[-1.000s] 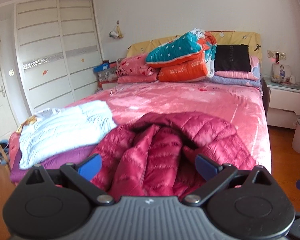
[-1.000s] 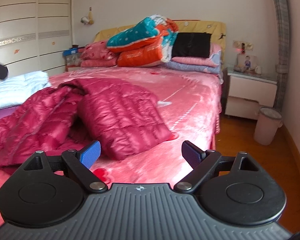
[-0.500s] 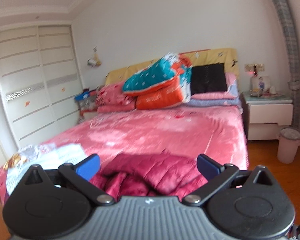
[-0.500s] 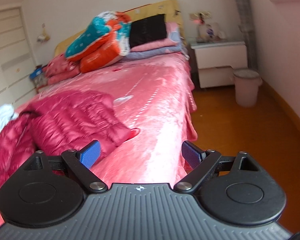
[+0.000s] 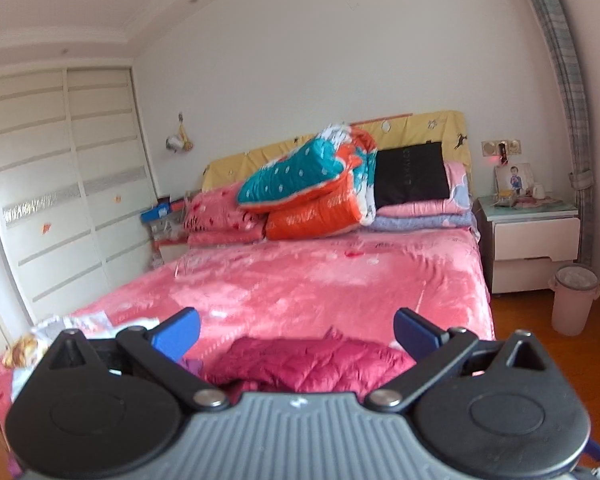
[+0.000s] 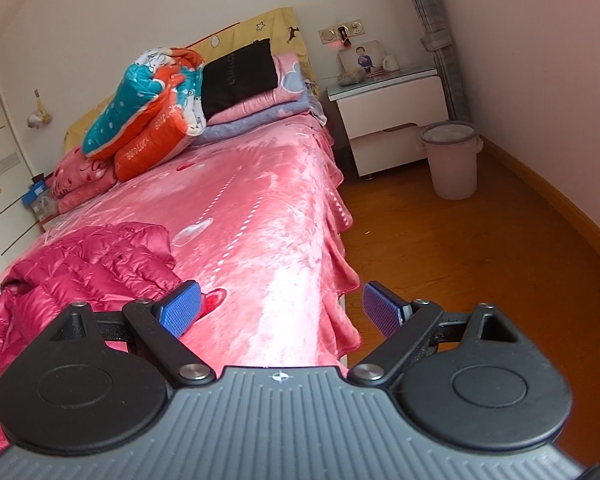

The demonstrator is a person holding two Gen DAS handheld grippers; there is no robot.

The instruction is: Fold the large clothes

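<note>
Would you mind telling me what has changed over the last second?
Both grippers pulled back from the red jacket: the left gripper tilted up toward the headboard, the right gripper swung toward the bed's floor-side edge. Nothing was gripped or released; both stayed open, and the jacket lies unfolded as before.

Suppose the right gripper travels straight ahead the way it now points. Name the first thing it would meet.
Probably the pink bedspread near the bed's right edge. The right gripper is open and holds nothing, and the gap between its fingers frames that cloth, with the crimson jacket off to the left. Depth is unclear, so it might pass above the cover.
</note>
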